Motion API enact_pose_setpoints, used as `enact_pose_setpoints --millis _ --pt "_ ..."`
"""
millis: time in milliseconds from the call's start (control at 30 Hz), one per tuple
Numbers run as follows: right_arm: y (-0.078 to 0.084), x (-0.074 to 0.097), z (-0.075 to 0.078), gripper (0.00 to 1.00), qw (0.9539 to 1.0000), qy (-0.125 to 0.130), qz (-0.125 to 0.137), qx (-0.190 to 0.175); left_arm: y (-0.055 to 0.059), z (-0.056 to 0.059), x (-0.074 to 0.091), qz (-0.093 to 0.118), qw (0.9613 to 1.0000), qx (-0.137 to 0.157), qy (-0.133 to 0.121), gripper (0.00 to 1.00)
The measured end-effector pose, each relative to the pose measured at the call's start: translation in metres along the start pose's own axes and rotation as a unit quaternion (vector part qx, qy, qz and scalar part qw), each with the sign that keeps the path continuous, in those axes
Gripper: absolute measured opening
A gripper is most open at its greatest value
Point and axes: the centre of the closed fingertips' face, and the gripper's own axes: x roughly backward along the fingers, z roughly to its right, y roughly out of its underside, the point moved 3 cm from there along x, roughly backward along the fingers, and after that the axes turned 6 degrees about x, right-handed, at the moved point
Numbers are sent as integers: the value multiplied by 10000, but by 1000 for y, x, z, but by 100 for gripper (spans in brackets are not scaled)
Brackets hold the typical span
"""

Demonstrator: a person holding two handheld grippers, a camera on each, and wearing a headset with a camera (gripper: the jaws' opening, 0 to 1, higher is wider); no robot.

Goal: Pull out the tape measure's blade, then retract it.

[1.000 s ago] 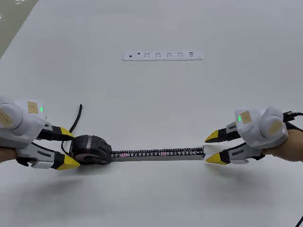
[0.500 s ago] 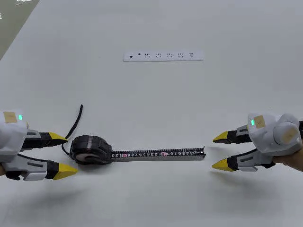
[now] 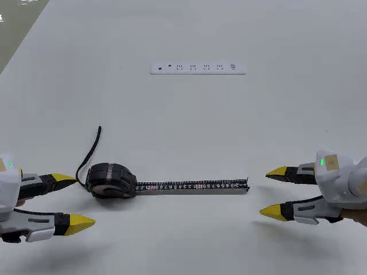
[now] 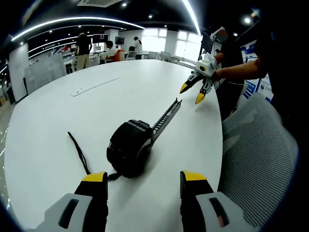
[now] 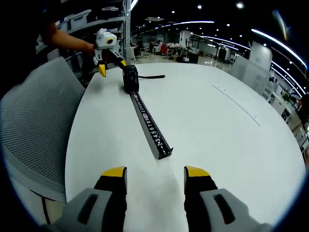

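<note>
A black tape measure case (image 3: 111, 180) lies on the white table, its blade (image 3: 192, 186) drawn out to the right and lying flat, with a black wrist strap (image 3: 90, 152) trailing behind. My left gripper (image 3: 73, 200) is open, a little left of the case and not touching it. My right gripper (image 3: 276, 192) is open, just right of the blade's hook end (image 3: 246, 184), apart from it. The left gripper view has the case (image 4: 129, 146) ahead of its yellow tips (image 4: 144, 176). In the right gripper view the blade (image 5: 148, 125) runs away from the tips (image 5: 155, 172) to the case (image 5: 130, 78).
A white power strip (image 3: 198, 68) lies flat farther back on the table (image 3: 183, 114). A grey mesh chair (image 5: 34, 130) stands at the table's near edge, also seen in the left gripper view (image 4: 258, 154). People stand at the far end of the room.
Both grippers let go and drew back: the left opened off the case and moved left, the right opened off the blade end and moved right. The blade stays extended.
</note>
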Motion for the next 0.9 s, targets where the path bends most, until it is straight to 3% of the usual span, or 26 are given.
enact_pose_setpoints --millis 533,900 --pt "-8 6 -33 53 9968 513 359 -507 10 22 9 539 9968 275 -525 69" --pt "-21 13 -44 62 9919 846 551 -769 6 35 15 853 9928 443 -719 75"
